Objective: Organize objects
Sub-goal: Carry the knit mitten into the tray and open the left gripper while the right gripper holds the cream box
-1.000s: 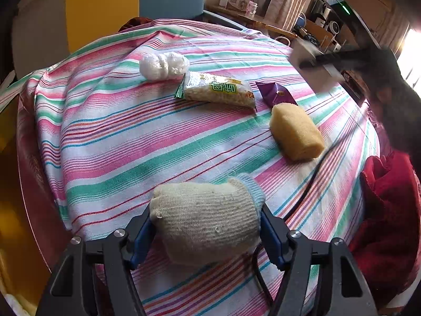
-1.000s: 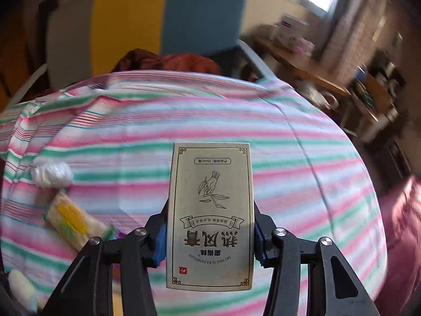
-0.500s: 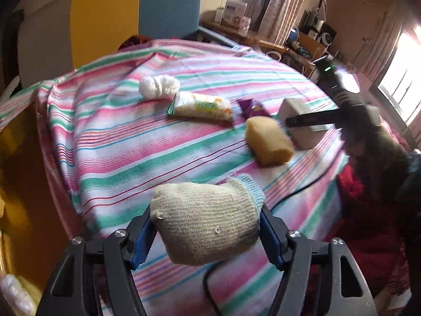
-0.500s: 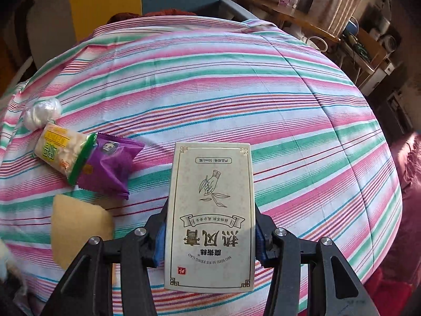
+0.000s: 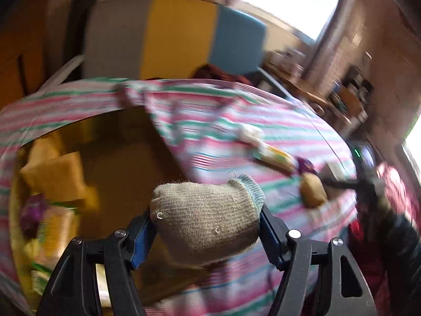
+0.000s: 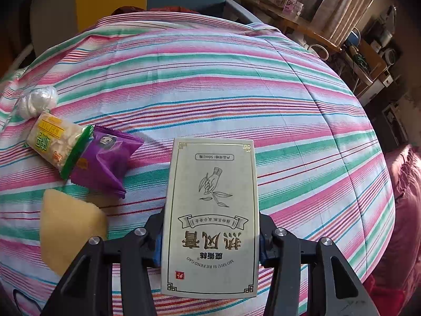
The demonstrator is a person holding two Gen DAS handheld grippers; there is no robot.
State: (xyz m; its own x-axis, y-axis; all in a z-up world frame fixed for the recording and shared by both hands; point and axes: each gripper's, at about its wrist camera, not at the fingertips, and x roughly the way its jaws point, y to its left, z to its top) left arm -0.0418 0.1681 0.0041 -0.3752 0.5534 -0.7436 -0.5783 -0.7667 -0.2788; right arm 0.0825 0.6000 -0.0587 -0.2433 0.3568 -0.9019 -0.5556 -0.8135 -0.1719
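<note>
Rolled glove [image 5: 205,218], clamped in the left tongs [image 5: 208,229], has swung off the counter's [image 6: 236,84] left edge over a box [image 5: 115,163] of sorted items, probably for dropping, while the right tongs [image 6: 210,239] clamp a carton [image 6: 210,216] above the cloth.

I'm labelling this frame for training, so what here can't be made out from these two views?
- Left wrist view: the things in the yellow bin are smeared by motion blur.
- Left wrist view: the right gripper is a dark streak.
- Right wrist view: the table under the box is hidden by it.
- Right wrist view: the sponge is partly hidden behind a finger.
</note>
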